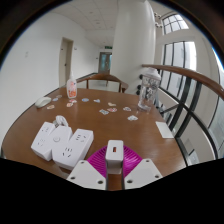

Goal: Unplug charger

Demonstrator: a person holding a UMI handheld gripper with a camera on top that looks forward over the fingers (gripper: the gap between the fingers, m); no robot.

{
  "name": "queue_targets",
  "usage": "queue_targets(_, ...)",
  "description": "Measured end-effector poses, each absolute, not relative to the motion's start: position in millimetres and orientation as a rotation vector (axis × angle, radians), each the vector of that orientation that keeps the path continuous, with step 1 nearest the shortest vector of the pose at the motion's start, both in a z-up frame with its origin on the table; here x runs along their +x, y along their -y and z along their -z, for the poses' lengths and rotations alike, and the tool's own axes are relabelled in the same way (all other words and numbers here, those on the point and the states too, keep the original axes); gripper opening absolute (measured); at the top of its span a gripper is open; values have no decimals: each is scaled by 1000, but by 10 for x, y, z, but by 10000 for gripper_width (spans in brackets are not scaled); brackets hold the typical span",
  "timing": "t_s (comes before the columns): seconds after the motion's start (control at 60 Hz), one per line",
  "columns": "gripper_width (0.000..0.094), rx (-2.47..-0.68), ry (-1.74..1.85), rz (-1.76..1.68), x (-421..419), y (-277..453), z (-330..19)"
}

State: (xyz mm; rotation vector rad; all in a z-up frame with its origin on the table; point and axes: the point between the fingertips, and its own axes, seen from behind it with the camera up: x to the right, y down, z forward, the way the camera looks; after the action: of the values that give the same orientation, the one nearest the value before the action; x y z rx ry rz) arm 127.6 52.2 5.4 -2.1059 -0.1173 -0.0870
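A small white charger (114, 155) with a dark slot on its face stands upright between my fingers, held by the pink pads on both sides. My gripper (114, 166) is shut on it, above the brown round table (120, 125). A white power strip (72, 147) lies on the table just left of and ahead of the left finger, apart from the charger. A second white power strip (45, 139) lies beside it, further left.
Several small white items lie scattered across the table's middle. A pink-and-white bottle (71, 88) stands at the far left, a clear container (148, 92) at the far right, and a white card (164, 129) lies right. Chairs and windows lie beyond.
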Motion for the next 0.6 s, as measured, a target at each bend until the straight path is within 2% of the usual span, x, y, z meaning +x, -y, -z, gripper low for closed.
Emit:
queue_targets(0.067, 195, -2113, 117, 90, 1282, -511, -44)
queue_targets(0.133, 296, -2120, 113, 66, 1251, -494, -39)
queue_targets(0.15, 403, -2123, 110, 59, 1244, -481, -36)
queue_targets(0.233, 826, -2129, 118, 44, 1217, -383, -41)
queue_targets(0.283, 854, -2119, 117, 90, 1305, -332, -59)
queue_targets(0.4, 842, -2105, 127, 65, 1270, -68, -136)
queue_targets(0.6, 846, -2008, 146, 55, 1107, 551, -491)
